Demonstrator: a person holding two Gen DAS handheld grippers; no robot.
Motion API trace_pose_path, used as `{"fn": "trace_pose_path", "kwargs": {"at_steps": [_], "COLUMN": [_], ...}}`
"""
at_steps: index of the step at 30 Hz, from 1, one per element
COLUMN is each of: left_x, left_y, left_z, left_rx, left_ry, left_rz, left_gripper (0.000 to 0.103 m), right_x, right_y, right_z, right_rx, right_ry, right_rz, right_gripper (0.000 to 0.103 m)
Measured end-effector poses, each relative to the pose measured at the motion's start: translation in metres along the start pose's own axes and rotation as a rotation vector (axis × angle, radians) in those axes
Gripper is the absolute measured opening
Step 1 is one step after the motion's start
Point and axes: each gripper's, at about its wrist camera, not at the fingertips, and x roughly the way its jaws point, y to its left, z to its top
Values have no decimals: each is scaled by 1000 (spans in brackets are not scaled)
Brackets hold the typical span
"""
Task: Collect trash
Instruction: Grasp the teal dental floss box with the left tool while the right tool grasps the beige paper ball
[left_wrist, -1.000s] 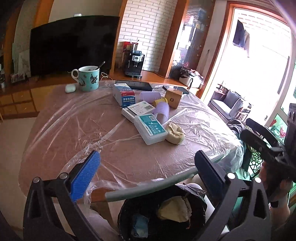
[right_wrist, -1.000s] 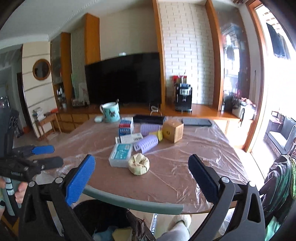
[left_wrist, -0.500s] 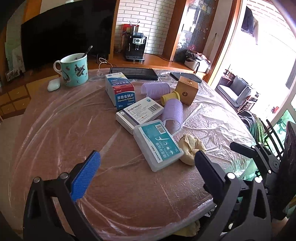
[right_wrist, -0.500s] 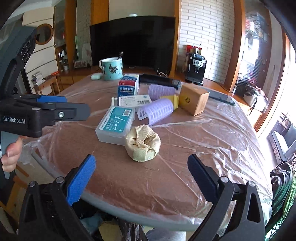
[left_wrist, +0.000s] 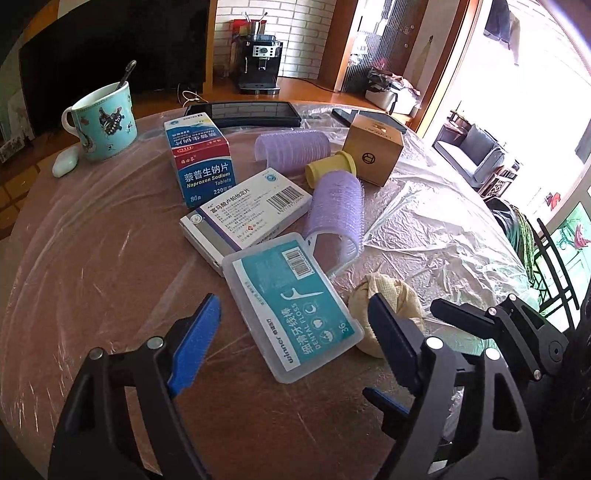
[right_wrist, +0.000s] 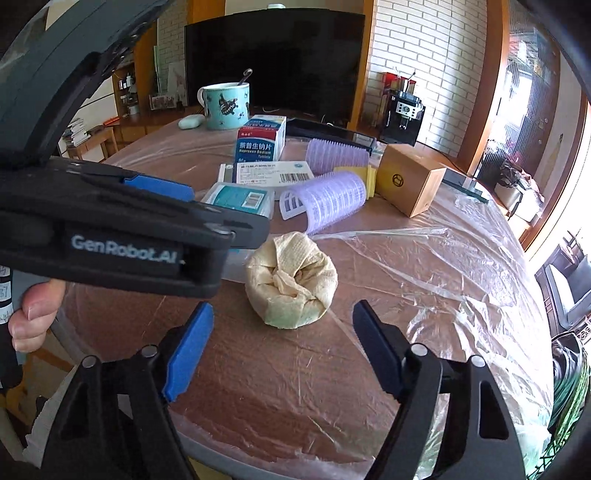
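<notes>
right wrist view: my right gripper (right_wrist: 282, 349) is closing, nothing gripped yet, the crumpled tissue wad (right_wrist: 291, 280) just ahead on the plastic-covered table (right_wrist: 424, 295). my left gripper (left_wrist: 291, 332) is closing too, over the floss box (left_wrist: 291, 302). nothing collected; it all remains.

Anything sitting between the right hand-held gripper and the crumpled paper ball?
No. In the right wrist view, only bare plastic-covered table lies between the closing right hand-held gripper and the crumpled paper ball; nothing is between its fingers yet.
</notes>
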Motion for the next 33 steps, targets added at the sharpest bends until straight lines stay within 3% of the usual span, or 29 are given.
{"fn": "trace_pose_path", "kwargs": {"at_steps": [4, 9, 16, 22, 28, 33], "left_x": [9, 7, 5, 9, 10, 2], "left_y": [5, 10, 18, 5, 0, 1], "left_z": [-1, 1, -1, -6, -6, -8], "left_rx": [-25, -30, -27, 46, 73, 72], "left_ry": [20, 20, 14, 24, 23, 18], "left_rz": [-22, -39, -26, 42, 87, 76], "left_gripper": [79, 73, 73, 73, 59, 56], "right_x": [6, 7, 3, 2, 0, -8], "right_y": [-3, -6, -14, -17, -20, -26], "right_z": [1, 5, 2, 2, 2, 4], "right_rx": [37, 34, 46, 45, 57, 95], "right_ry": [9, 5, 3, 4, -3, -27], "right_rz": [36, 19, 5, -7, 7, 31], "right_gripper": [68, 42, 38, 38, 38, 36]}}
